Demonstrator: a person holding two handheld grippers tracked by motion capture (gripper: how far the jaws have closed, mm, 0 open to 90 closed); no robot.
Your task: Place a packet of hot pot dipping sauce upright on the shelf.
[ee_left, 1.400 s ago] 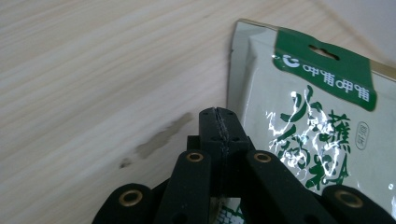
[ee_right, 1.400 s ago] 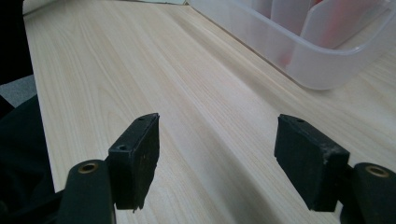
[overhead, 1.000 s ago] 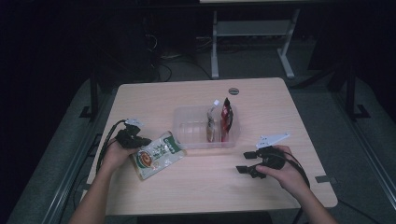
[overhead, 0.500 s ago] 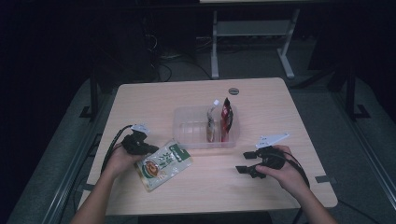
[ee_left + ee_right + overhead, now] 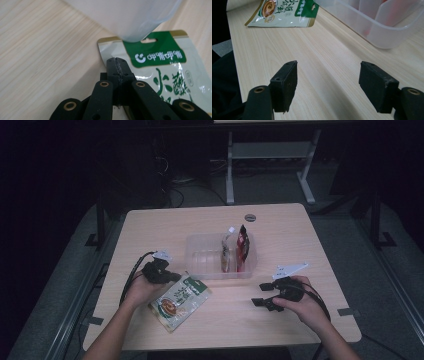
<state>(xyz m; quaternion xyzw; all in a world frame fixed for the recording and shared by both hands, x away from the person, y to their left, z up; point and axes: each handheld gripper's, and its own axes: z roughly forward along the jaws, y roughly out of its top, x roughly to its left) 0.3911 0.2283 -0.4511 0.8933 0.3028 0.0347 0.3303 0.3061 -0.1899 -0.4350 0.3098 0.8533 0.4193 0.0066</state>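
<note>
Nearest the person's edge of the table point(image 5: 300, 250), the right gripper point(image 5: 263, 300) rests low over bare wood toward the right side, its jaws spread wide with nothing between them; in the right gripper view they frame only the tabletop. Left of it, the green snack pouch point(image 5: 180, 301) lies slanted, its brown end pointing to the front edge and its green header toward the clear plastic bin point(image 5: 200, 251). The left gripper point(image 5: 167, 276) is closed on that pouch: in the left gripper view the two jaws meet in a thin seam right at the pouch's side edge, just below the header with its hang hole.

The work in hand looks like carrying this pouch into the bin. The grip is on the margin only, so I would judge it best to lift slowly and let the pouch hang straight before moving, since a thin edge hold can slip or let the bag swing.

The bin wall stands directly beyond the pouch, touching or almost touching its header corner, so the pouch must rise clear of the rim first. Inside, two packets point(image 5: 235, 251) stand upright at the right end, leaving the left part free. Farther off, a small round disc point(image 5: 250, 217) sits near the far edge.
</note>
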